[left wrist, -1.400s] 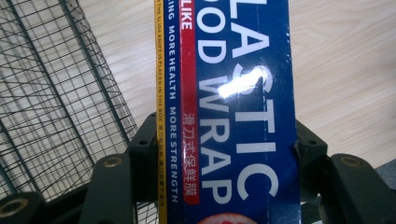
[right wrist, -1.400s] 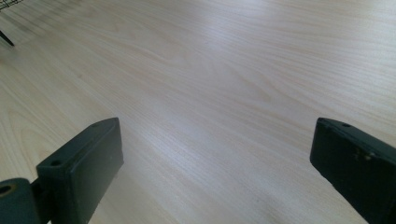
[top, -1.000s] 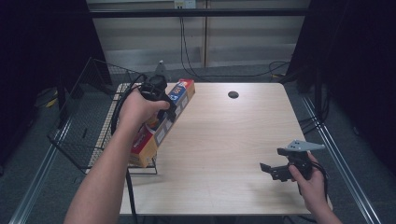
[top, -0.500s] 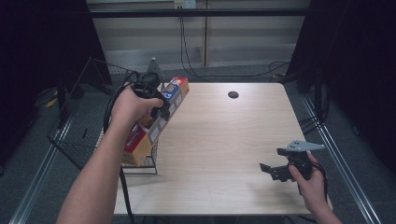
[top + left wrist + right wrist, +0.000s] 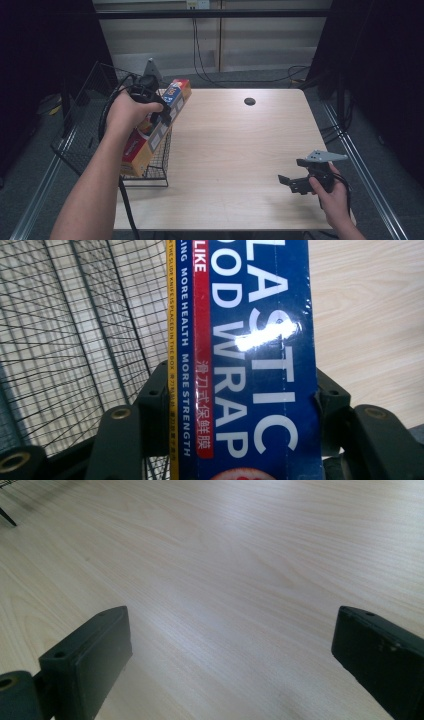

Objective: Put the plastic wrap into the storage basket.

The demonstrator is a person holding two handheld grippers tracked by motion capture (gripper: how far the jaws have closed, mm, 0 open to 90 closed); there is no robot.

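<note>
Blue plastic wrap box (image 5: 250,365), clamped in the left gripper (image 5: 157,112), slants lengthwise from the wire basket (image 5: 85,145) toward the table's (image 5: 240,150) far edge, reading "PLASTIC FOOD WRAP", "MORE HEALTH MORE STRENGTH". Right gripper (image 5: 290,172) gapes empty.

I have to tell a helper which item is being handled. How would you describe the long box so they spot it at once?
Start at the light wooden table and go to its left edge, where a black wire basket sits. The plastic wrap box lies slanted over the basket's rim, clamped in the left tool. It is the one long, narrow carton there, blue with white lettering and a red and yellow side.
</note>
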